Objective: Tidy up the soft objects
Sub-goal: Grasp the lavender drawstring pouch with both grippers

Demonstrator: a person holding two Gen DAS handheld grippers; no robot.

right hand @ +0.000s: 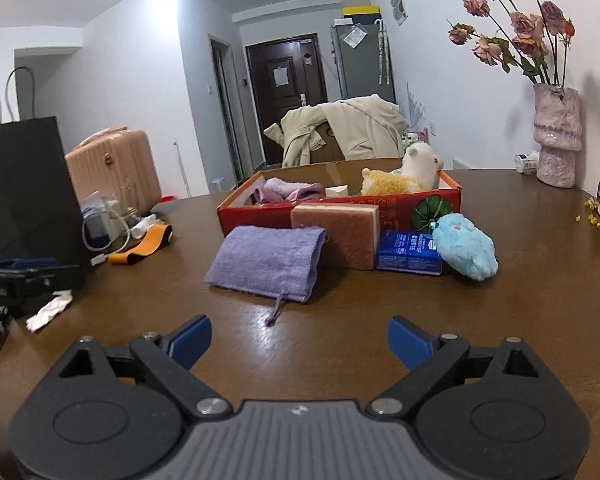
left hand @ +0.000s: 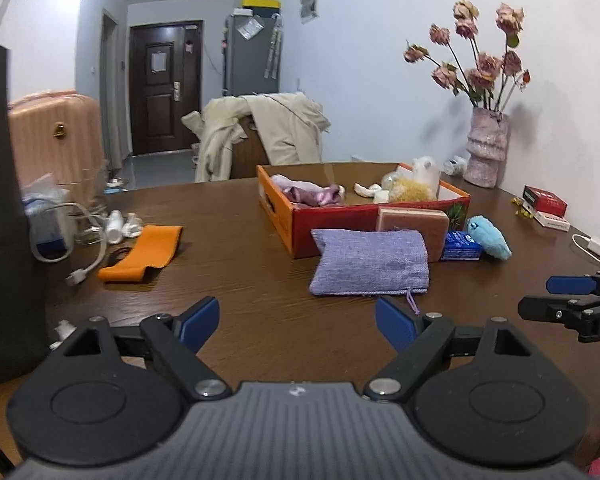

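A lilac cloth pouch (left hand: 370, 263) (right hand: 266, 262) lies on the brown table just ahead of both grippers. Behind it a pink sponge (left hand: 414, 226) (right hand: 336, 236) leans on the red cardboard box (left hand: 296, 226) (right hand: 256, 214). A light-blue plush (left hand: 489, 236) (right hand: 466, 246) rests beside a blue packet (left hand: 462, 246) (right hand: 410, 258). Inside the box lie pink cloth (left hand: 308, 194) (right hand: 286, 191) and an alpaca plush (right hand: 410, 174). My left gripper (left hand: 298, 324) is open and empty. My right gripper (right hand: 300, 340) is open and empty too; its fingers (left hand: 572, 284) show at the left wrist view's right edge.
An orange band (left hand: 142, 254) (right hand: 144, 246), white cables and small bottles (left hand: 118, 226) sit at the left by a black bag (right hand: 24, 184). A vase of dried roses (left hand: 486, 148) (right hand: 556, 136) and red boxes (left hand: 546, 206) stand at the right. Crumpled paper (right hand: 50, 308) lies near the left.
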